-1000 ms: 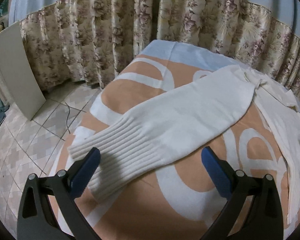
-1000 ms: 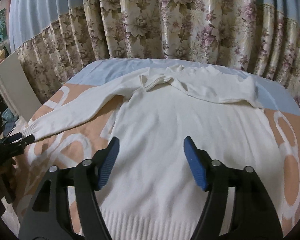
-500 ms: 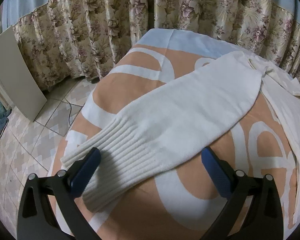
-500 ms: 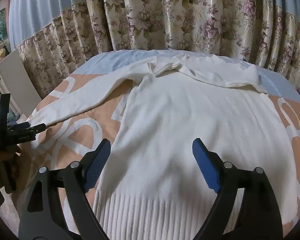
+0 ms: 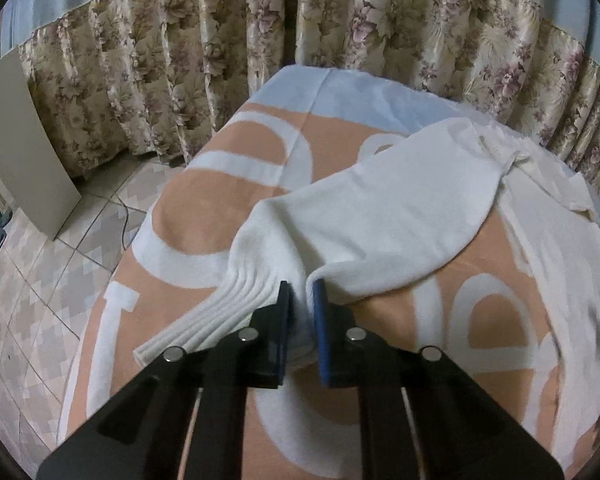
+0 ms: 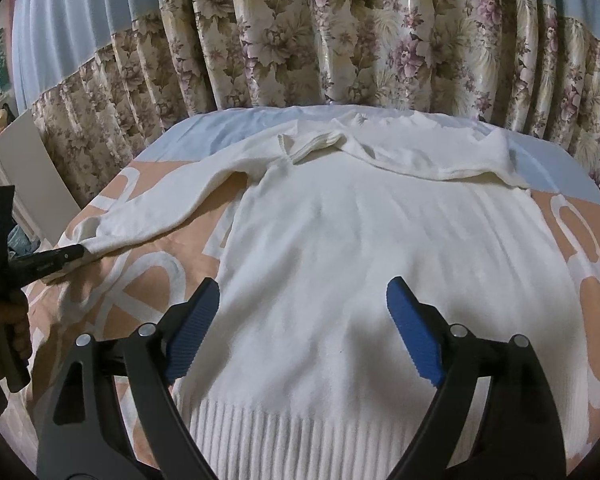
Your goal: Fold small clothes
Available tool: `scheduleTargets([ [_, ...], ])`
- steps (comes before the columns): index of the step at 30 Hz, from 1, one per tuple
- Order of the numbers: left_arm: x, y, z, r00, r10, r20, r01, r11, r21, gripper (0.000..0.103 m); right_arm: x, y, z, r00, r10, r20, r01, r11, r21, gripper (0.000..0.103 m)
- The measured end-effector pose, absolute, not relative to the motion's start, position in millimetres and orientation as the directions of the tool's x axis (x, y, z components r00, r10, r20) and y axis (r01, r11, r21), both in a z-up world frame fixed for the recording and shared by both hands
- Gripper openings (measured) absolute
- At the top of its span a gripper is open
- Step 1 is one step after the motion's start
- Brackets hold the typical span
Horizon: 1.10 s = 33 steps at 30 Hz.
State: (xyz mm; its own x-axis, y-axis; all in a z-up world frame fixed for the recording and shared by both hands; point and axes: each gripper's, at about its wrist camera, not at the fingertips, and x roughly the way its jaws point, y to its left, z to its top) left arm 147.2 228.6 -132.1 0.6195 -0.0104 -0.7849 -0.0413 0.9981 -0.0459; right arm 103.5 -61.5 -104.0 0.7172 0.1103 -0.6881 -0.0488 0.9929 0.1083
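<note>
A cream knit sweater (image 6: 380,248) lies flat, front up, on a bed covered by an orange-and-white patterned blanket (image 6: 148,280), its ribbed hem nearest the right wrist camera and its collar toward the far edge. One sleeve (image 5: 372,216) stretches out sideways across the blanket; the other is folded across the chest near the collar. The sleeve's ribbed cuff (image 5: 228,312) is bunched up between the blue pads of the left gripper (image 5: 302,292), whose jaws are closing and already pinch the knit, pulling it into ridges. The right gripper (image 6: 300,320) hovers over the lower body of the sweater with its jaws spread wide and nothing between them. A hand (image 6: 8,328) grips the left tool's handle at the frame edge. Floral curtains (image 6: 340,40) hang behind the bed, and a white board (image 5: 16,152) leans against them on the tiled floor (image 5: 40,280).
</note>
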Motion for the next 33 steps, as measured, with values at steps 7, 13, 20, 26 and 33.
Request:
scheduleTargets([
  [7,167,175,-84,0.674,-0.058,-0.737,0.039,0.998,-0.043,0.011,113,-88,-99,0.731,0.088,-0.677,0.001,0.992,0.129,0.087],
  [13,202,94,-55,0.691,-0.15,-0.707,0.167,0.985,-0.045,0.011,125,-141,-89,0.749,0.022,-0.663,0.097,0.985,0.141,0.087],
  [20,241,-18,-46,0.666,-0.263,-0.698,0.314,0.948,-0.057,0.011,134,-215,-84,0.75,-0.068,-0.658,0.207,0.969,0.136,0.087],
  [26,272,-102,-51,0.625,-0.326,-0.709,0.402,0.913,-0.065,0.011,137,-267,-88,0.737,-0.138,-0.662,0.28,0.953,0.113,0.087],
  [33,296,-183,-73,0.572,-0.364,-0.735,0.486,0.872,-0.054,0.011,153,-322,-90,0.717,-0.209,-0.665,0.35,0.933,0.084,0.087],
])
